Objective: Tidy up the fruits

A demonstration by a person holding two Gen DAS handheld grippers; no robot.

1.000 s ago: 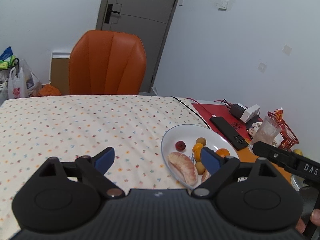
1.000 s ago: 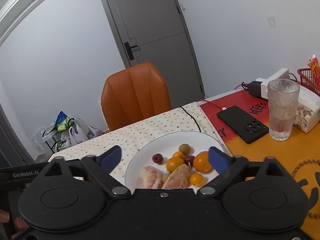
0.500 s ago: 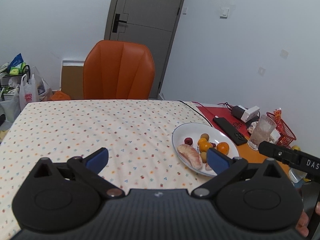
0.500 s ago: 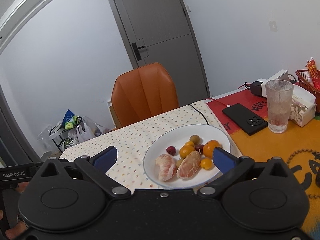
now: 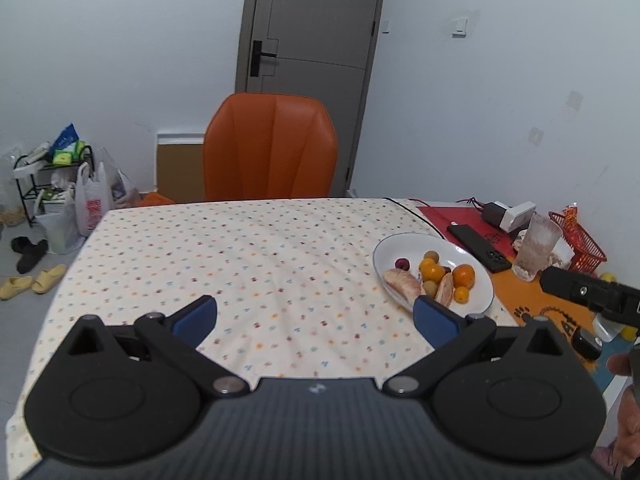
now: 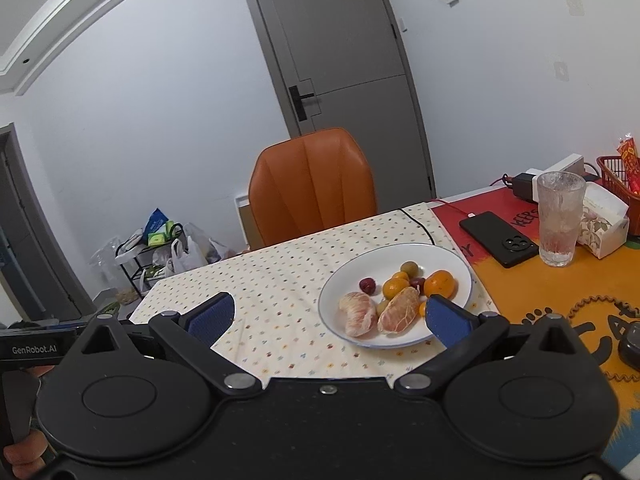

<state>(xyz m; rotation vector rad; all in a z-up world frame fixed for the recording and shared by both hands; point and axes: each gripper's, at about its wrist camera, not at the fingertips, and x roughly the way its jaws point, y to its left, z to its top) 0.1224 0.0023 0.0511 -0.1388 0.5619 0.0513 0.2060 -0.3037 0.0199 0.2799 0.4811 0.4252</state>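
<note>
While fruit stays plated, both hand-held grippers (image 5: 316, 314) (image 6: 328, 314) have retreated.

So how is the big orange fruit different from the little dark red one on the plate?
The big orange fruit is far larger than the little dark red one. The orange one is bright orange; the red one is dark, almost purple. The orange one sits near the plate's right side beside other fruit; the red one lies apart, nearer the left. Both are round, whole and on the same white plate.
</note>
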